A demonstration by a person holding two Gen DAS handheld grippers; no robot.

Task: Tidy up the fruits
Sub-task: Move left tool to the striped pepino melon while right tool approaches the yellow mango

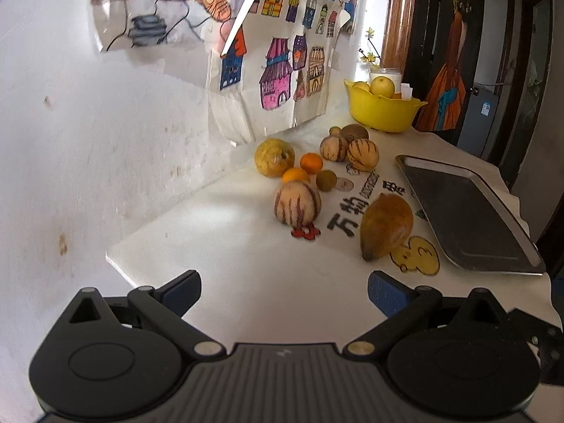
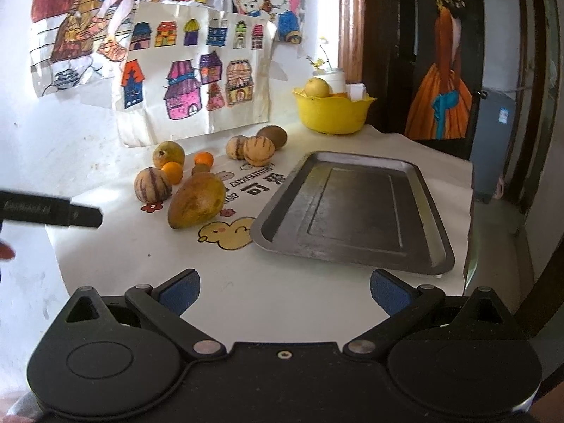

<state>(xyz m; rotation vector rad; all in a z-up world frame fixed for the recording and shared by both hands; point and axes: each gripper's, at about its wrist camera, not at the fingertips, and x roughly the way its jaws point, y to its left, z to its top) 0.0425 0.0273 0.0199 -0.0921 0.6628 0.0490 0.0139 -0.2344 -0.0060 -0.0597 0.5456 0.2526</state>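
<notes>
Fruit loose on counter (image 2: 299, 282) by wall: mango (image 2: 196, 200) nearest tray (image 2: 356, 211), striped melon (image 2: 152, 185) and oranges (image 2: 172, 172) behind. Yellow bowl (image 2: 331, 112) at back. Left tool (image 1: 283, 290) and right tool (image 2: 284, 290) spread wide, holding nothing.

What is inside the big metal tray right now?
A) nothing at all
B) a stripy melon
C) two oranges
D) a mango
A: the metal tray shows only its bare dark bottom, while the mango, the oranges and the stripy melon all sit on the white table to its left.
</notes>
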